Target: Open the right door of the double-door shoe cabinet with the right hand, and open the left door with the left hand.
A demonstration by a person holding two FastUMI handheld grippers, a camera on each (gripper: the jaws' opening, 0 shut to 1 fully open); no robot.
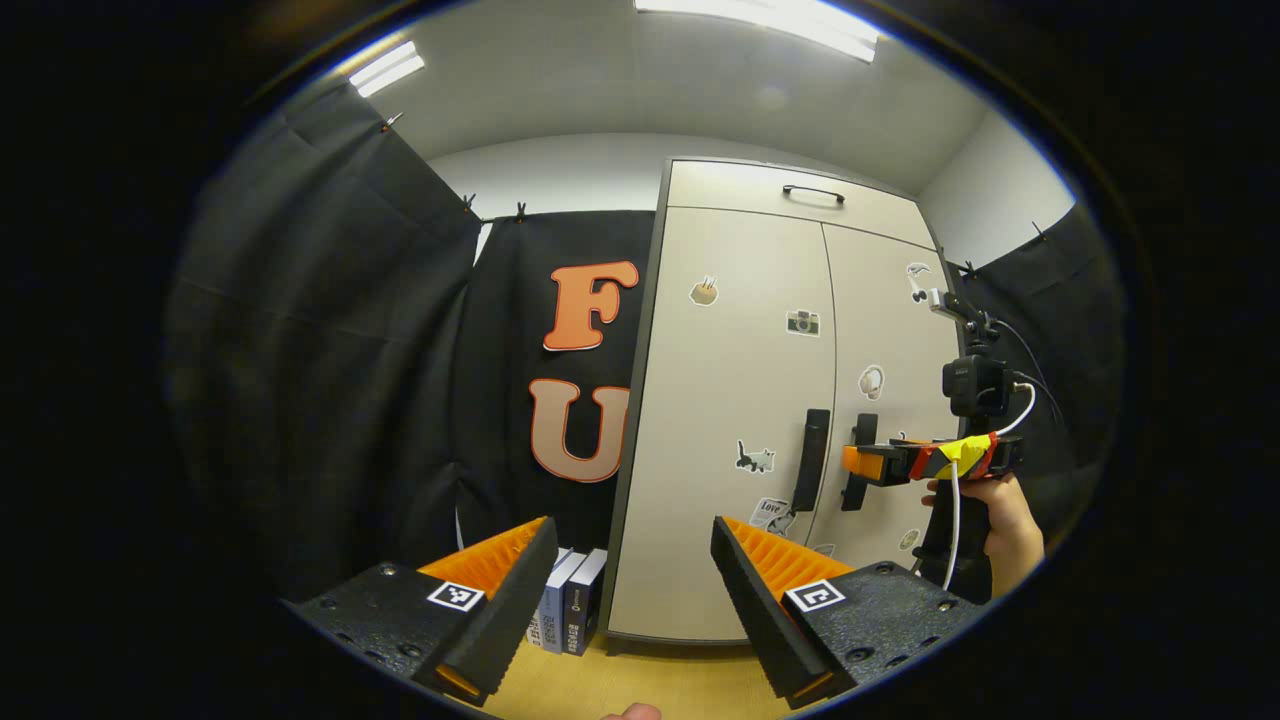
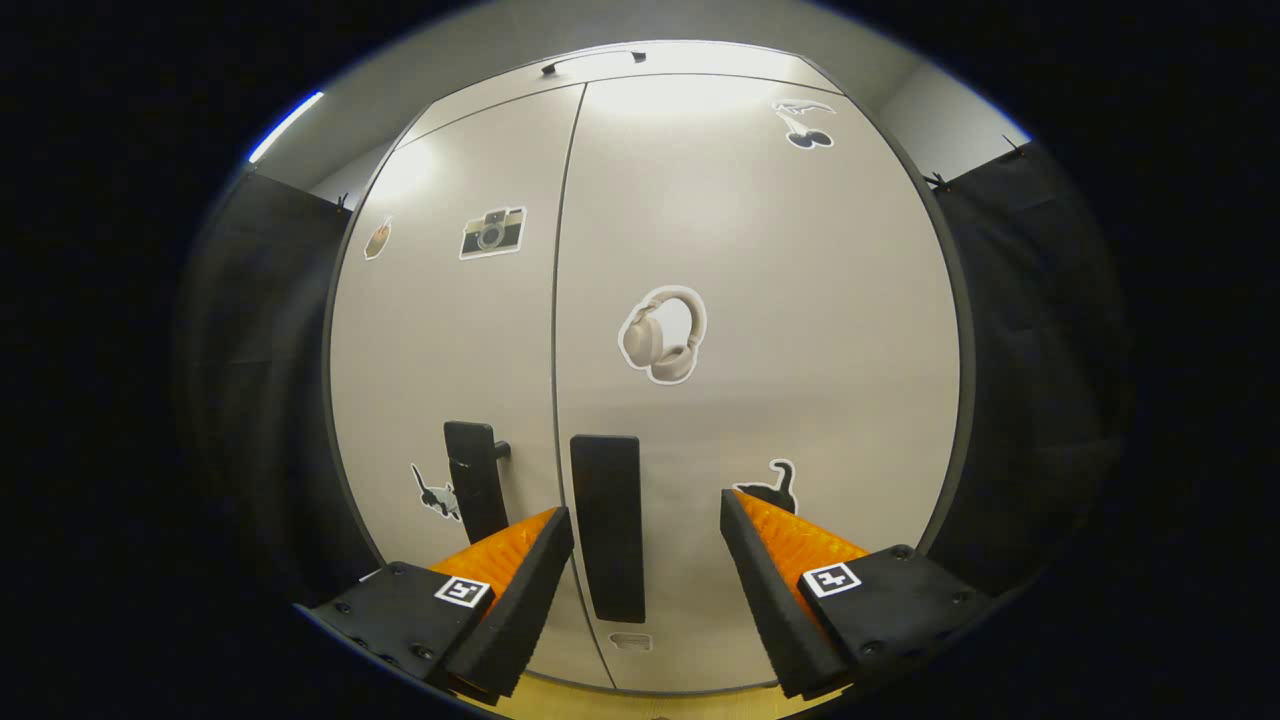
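Right tool [image 2: 647, 545] — fingers spread, straddling the right door handle [image 2: 607, 525], not yet pinching. Left tool [image 1: 632, 570] — spread, well short of the left door handle [image 1: 811, 458]. Both doors shut. Risk — closing off-centre, fingers slipping from the slim handle.

Ahead of me, low on the wooden floor [image 1: 640, 680], I note three books [image 1: 568, 605] standing upright against the black cloth wall [image 1: 330, 400]. Overhead, ceiling light strips [image 1: 770, 20] are lit against a pale ceiling [image 1: 620, 90]. More black cloth hangs at far right.
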